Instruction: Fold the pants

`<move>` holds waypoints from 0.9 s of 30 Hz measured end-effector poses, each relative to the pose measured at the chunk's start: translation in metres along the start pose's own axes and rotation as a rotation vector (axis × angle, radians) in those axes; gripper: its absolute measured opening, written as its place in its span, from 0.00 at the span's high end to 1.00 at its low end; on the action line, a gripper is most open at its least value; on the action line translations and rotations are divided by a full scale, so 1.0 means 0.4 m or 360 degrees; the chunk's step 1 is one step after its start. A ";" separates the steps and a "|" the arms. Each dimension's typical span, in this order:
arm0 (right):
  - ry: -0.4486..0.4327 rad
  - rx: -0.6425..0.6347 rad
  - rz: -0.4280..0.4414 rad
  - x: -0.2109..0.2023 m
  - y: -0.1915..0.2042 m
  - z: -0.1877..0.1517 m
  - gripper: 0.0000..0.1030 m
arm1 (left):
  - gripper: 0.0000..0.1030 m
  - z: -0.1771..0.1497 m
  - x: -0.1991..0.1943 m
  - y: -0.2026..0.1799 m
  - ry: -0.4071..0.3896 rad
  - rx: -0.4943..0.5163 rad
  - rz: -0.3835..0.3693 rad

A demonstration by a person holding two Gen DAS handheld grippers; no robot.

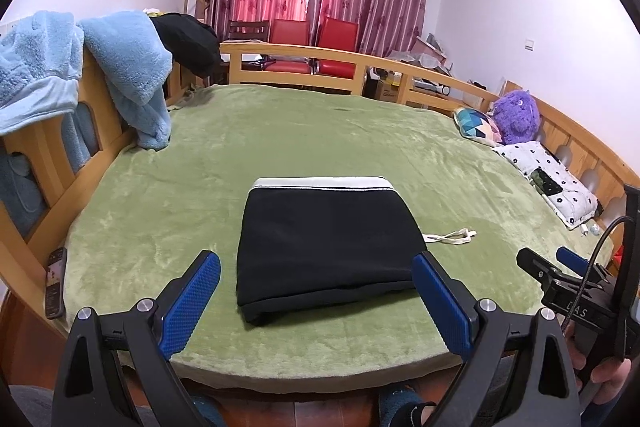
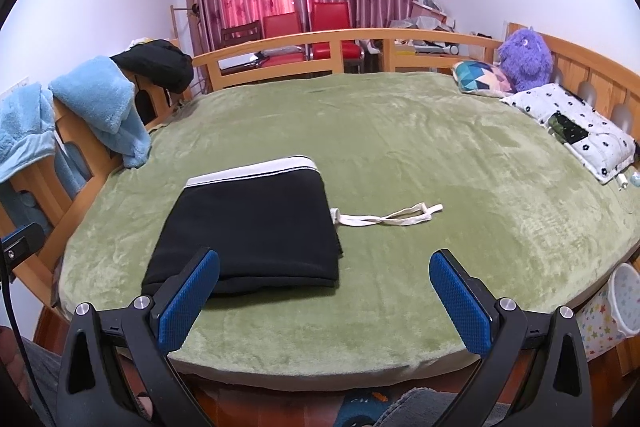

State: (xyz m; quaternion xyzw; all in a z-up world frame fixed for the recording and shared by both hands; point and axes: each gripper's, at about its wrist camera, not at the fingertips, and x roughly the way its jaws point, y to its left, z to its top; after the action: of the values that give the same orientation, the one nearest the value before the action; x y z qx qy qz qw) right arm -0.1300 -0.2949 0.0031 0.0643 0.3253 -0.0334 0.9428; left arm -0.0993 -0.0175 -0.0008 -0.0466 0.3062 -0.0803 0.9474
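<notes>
The black pants (image 1: pixel 324 243) lie folded into a compact rectangle on the green bed cover (image 1: pixel 320 131), with a white waistband (image 1: pixel 324 183) at the far edge. A white drawstring (image 1: pixel 452 237) trails out to the right. In the right wrist view the pants (image 2: pixel 256 227) sit left of centre with the drawstring (image 2: pixel 388 217) beside them. My left gripper (image 1: pixel 318 275) is open and empty, held just in front of the pants' near edge. My right gripper (image 2: pixel 324 273) is open and empty, to the right of the pants' near corner; it also shows in the left wrist view (image 1: pixel 552 261).
A wooden bed rail (image 1: pixel 352 63) runs around the bed. Blue fleece clothes (image 1: pixel 128 67) and a black garment (image 1: pixel 188 43) hang on the left rail. A purple plush toy (image 1: pixel 516 117) and pillows (image 1: pixel 548 179) lie at the right. A phone (image 1: pixel 56 283) rests on the left edge.
</notes>
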 end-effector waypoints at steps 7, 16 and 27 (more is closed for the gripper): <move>-0.0005 -0.0022 0.0003 -0.004 0.002 -0.003 0.00 | 0.06 -0.001 -0.004 0.005 -0.0007 -0.0003 -0.0001; -0.0012 -0.0035 -0.0003 -0.007 0.001 -0.001 0.00 | 0.06 -0.001 -0.011 0.003 -0.0014 -0.0006 -0.0007; -0.0016 -0.0045 -0.0009 -0.009 0.004 -0.006 0.00 | 0.06 0.005 -0.025 0.003 -0.0017 -0.0018 -0.0006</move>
State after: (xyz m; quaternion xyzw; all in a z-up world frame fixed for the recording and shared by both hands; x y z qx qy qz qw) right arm -0.1341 -0.2929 0.0037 0.0500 0.3211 -0.0317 0.9452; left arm -0.1060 -0.0145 0.0063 -0.0530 0.3014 -0.0800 0.9487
